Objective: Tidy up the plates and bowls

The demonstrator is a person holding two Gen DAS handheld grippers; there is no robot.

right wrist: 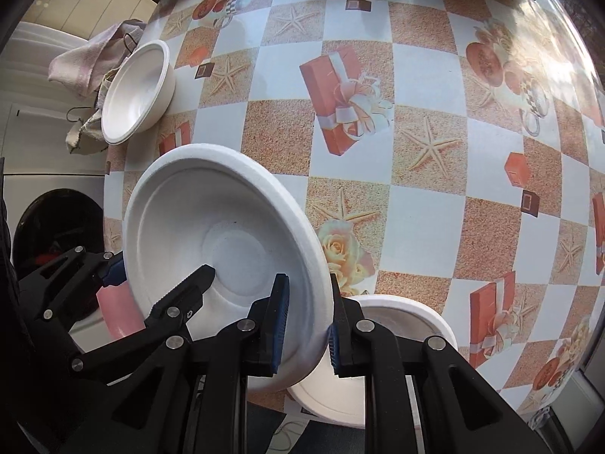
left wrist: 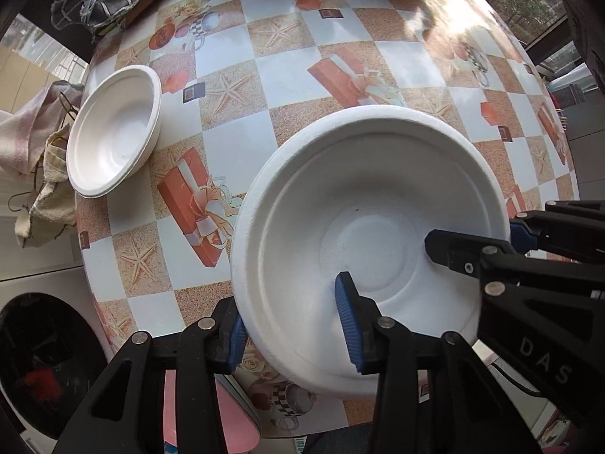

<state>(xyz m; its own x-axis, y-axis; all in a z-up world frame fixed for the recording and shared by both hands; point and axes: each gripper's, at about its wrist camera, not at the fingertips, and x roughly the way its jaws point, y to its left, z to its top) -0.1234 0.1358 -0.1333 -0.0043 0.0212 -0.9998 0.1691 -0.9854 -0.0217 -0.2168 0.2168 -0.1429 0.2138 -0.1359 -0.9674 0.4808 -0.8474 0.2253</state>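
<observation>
1. Bowl: white, foam-like, held up over the near edge of the worktop, tilted, its hollow facing the cameras.
2. Right tongs are narrow and pinch the bowl's rim, one pad inside, one outside; judging by that, they carry its weight.
3. Left tongs straddle the opposite rim, with a gap visible at the inner pad, so they seem loosened and no longer gripping.
4. A second bowl sits at the worktop's left edge, probably the stacking spot.
5. A white plate or bowl lies at the near edge, below the held one.
6. Cloths hang off the left edge, clear of the route.
</observation>
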